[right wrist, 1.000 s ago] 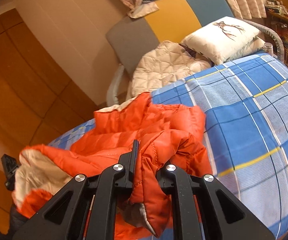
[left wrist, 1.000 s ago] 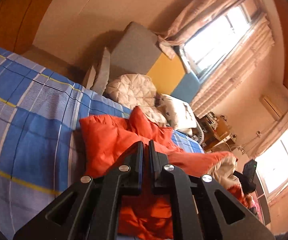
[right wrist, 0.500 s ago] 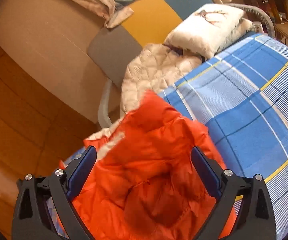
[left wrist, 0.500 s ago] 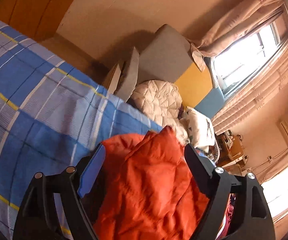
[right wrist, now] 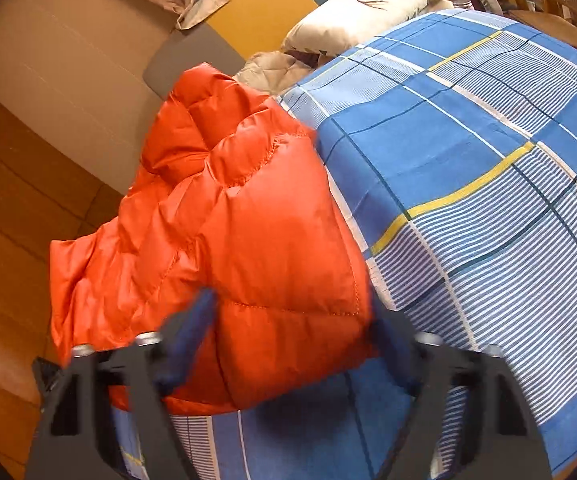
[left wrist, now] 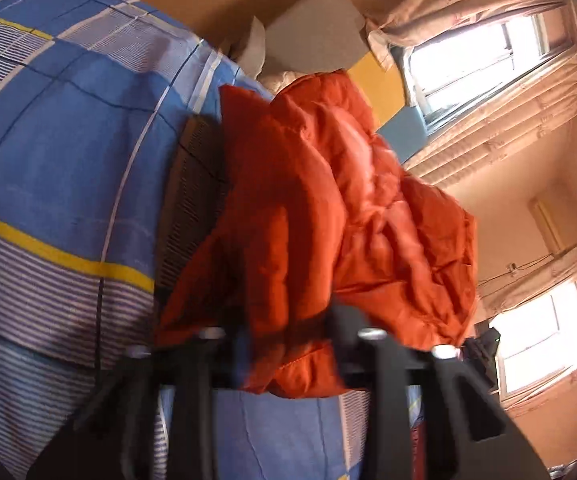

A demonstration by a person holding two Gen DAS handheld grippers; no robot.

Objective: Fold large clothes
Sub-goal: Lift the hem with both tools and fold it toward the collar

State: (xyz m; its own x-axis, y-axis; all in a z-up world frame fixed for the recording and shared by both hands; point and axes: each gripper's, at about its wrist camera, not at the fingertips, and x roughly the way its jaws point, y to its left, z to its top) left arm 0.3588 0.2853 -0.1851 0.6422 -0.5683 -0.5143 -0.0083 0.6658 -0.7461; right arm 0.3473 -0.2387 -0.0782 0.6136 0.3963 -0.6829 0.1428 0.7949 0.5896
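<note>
Orange puffer jacket (right wrist: 248, 240) lies bunched on bed (right wrist: 468, 160) with blue plaid cover. Left claw (left wrist: 288, 344) closing, jacket hem between its jaws. Right claw (right wrist: 288, 336) closing, still fairly wide, padded fold between its jaws. Jacket looks light, soft, springy, shell slippery. Best hold likely at stitched hem or seams.

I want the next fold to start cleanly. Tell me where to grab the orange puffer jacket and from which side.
Grip the orange quilted puffer jacket at its near hem edge, coming in low from the foot side of the blue plaid bedsheet. That edge lies thin and folded on the sheet, while the middle is too puffy. The right gripper and the left gripper are already closing with that edge between their jaws.
</note>
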